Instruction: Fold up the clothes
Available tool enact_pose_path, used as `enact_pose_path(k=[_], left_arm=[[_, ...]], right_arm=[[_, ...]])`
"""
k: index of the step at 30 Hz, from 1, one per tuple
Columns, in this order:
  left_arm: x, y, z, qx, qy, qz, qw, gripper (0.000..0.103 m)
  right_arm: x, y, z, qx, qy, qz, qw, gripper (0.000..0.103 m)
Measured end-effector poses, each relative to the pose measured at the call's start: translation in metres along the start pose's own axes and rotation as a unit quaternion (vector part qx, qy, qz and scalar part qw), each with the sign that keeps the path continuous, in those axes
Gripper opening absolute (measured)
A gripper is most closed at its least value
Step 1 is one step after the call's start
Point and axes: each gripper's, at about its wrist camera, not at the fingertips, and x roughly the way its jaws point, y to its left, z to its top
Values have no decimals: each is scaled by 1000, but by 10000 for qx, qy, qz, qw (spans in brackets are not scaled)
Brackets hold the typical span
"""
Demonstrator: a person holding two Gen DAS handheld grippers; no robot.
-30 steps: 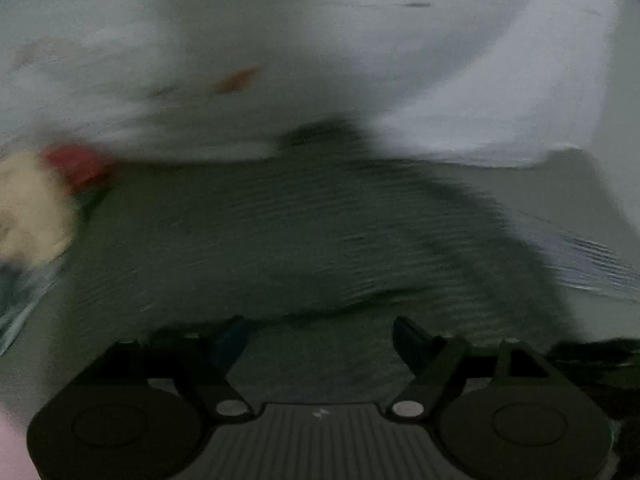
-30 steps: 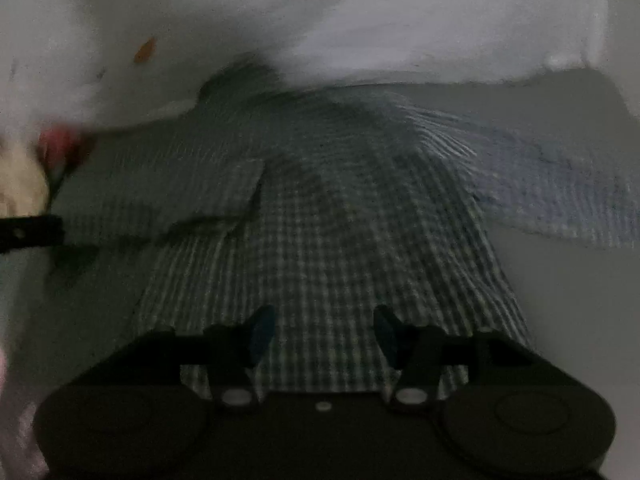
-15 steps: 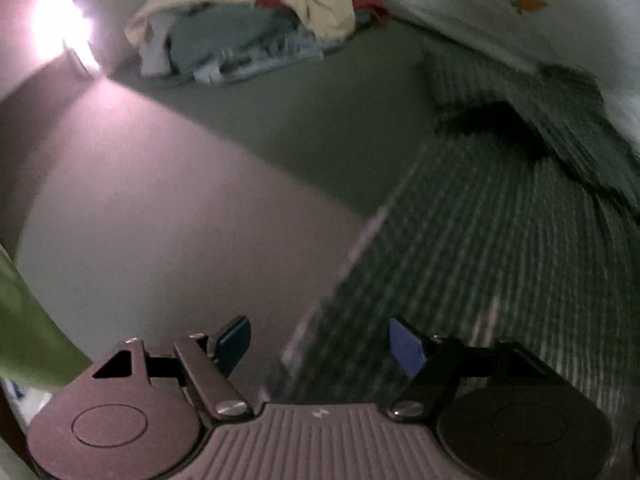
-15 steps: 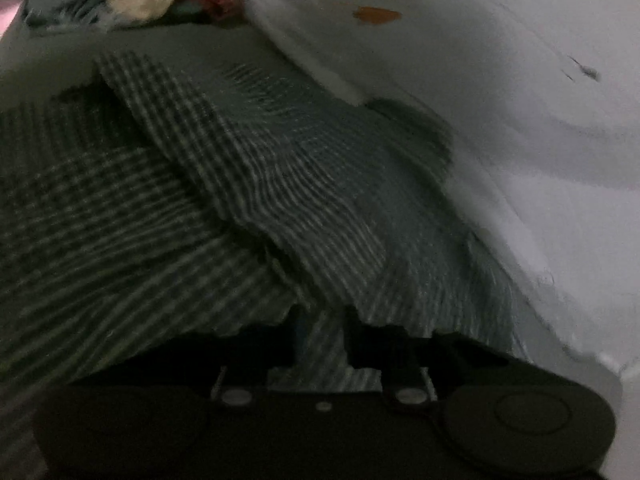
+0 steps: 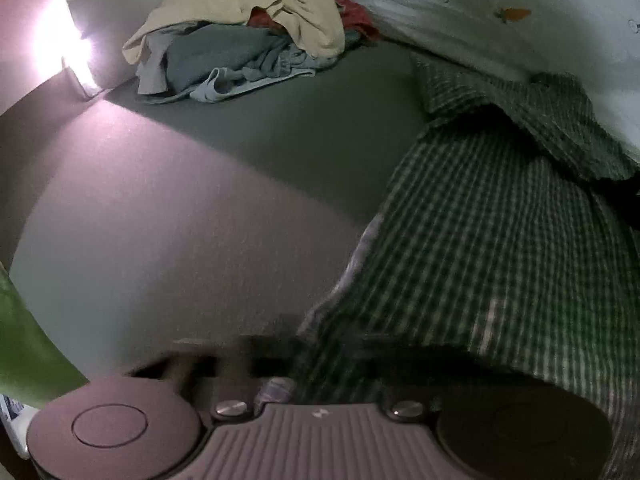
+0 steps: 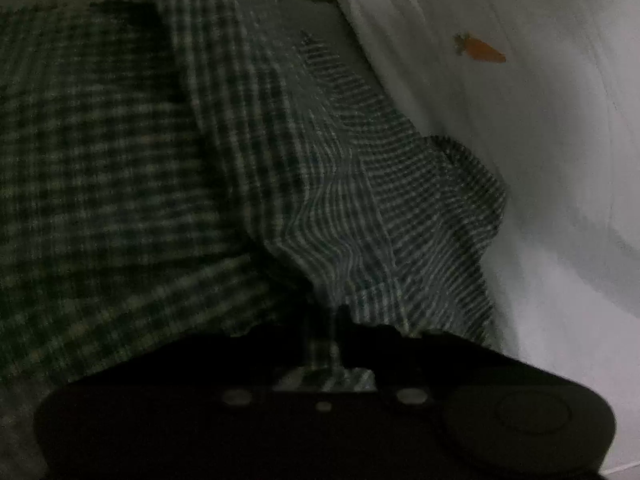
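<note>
A green-and-white checked shirt point(image 5: 500, 240) lies spread on the grey bed sheet point(image 5: 200, 200), its collar end towards the white quilt. My left gripper point(image 5: 316, 356) is shut on the shirt's near left edge, where the cloth bunches between the blurred fingers. In the right wrist view the same shirt point(image 6: 280, 160) fills the frame, with a sleeve folded over towards the quilt. The jaws of my right gripper point(image 6: 326, 344) are closing, with a narrow strip of the shirt's edge pinched between the dark fingers.
A pile of loose clothes point(image 5: 240, 40), cream, blue-grey and red, sits at the far end of the sheet. A white quilt with a carrot print point(image 5: 480, 8) point(image 6: 540, 120) borders the shirt. A bright light point(image 5: 60, 48) glares at the far left, and something green point(image 5: 24, 340) shows near left.
Both grippers came down to the shirt's near edge. The left jaws, open half a second ago, have shut on the cloth. The right jaws have narrowed onto the edge.
</note>
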Motion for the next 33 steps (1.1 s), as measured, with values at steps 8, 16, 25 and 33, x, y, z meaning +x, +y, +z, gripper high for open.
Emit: enact_pose_path(k=[8, 16, 25, 33], left_arm=[[-53, -25, 20, 98, -193, -124, 9997, 0], [-133, -145, 3, 1448, -297, -881, 9851, 1], [-88, -223, -75, 1882, 1171, -1212, 9676, 35], [-105, -147, -88, 1202, 292, -185, 9922, 52]], right_arm=[[-28, -61, -16, 318, -314, -1215, 9916, 10], [-39, -174, -91, 1103, 52, -2022, 9731, 10], [-19, -200, -188, 2702, 814, -650, 9571, 45], [-99, -82, -212, 3951, 314, 1904, 8981, 46]])
